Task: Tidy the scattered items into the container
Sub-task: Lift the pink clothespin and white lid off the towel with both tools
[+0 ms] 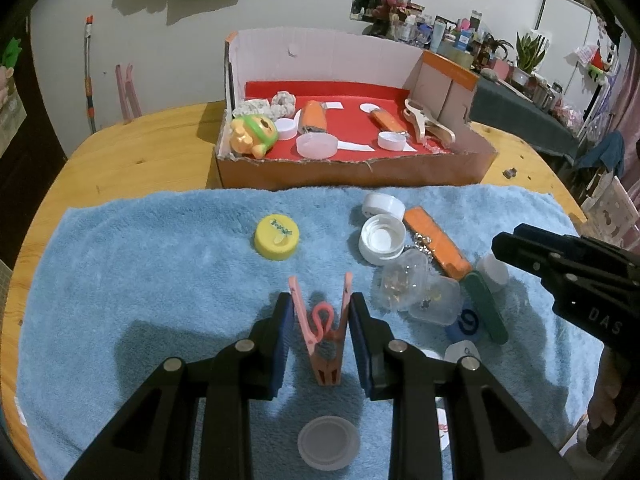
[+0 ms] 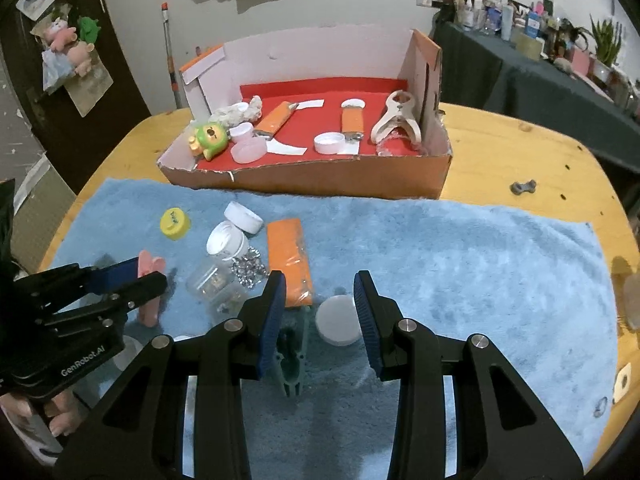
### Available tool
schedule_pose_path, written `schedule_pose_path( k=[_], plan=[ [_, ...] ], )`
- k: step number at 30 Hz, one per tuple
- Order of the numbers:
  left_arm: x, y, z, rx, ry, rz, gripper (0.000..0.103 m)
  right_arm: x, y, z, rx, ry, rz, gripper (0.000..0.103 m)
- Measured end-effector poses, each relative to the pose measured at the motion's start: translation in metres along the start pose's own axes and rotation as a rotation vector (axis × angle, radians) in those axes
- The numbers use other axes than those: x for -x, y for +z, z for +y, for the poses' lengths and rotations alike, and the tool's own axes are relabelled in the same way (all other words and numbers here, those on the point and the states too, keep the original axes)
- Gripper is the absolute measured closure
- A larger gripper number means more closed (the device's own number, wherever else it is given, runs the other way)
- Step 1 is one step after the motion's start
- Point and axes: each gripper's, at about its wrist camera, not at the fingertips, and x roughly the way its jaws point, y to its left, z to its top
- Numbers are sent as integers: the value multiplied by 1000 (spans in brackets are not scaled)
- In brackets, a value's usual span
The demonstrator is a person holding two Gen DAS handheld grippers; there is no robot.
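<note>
Cardboard box, upper centre on the counter, already holds toy, caps, clips. Left gripper pinches pink clothespin, lower centre over blue towel. Right gripper spread around white cap, pads not touching. Yellow cap, jars, orange pack still left.

Left tongs read "GenRobot.AI"; right tongs read "DAS".

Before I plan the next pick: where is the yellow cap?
In the left wrist view the yellow cap lies alone on the blue towel, left of the white caps and short of the cardboard box.
</note>
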Motion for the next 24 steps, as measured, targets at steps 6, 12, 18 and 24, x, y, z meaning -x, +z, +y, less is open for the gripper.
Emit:
schedule_pose_path(
  k=[6, 12, 18, 24],
  plan=[
    [3, 4, 1, -1, -1, -9, 73, 3, 3, 1, 3, 9, -3, 69],
    [-1, 5, 2, -2, 0, 2, 73, -9, -1, -1, 4, -12, 43, 69],
    [-7, 3, 4, 3, -1, 18, 73, -26, -14, -12, -22, -28, 105, 69],
    [-9, 3, 2, -3, -5, 20, 74, -28, -15, -18, -36, -29, 112, 68]
  ],
)
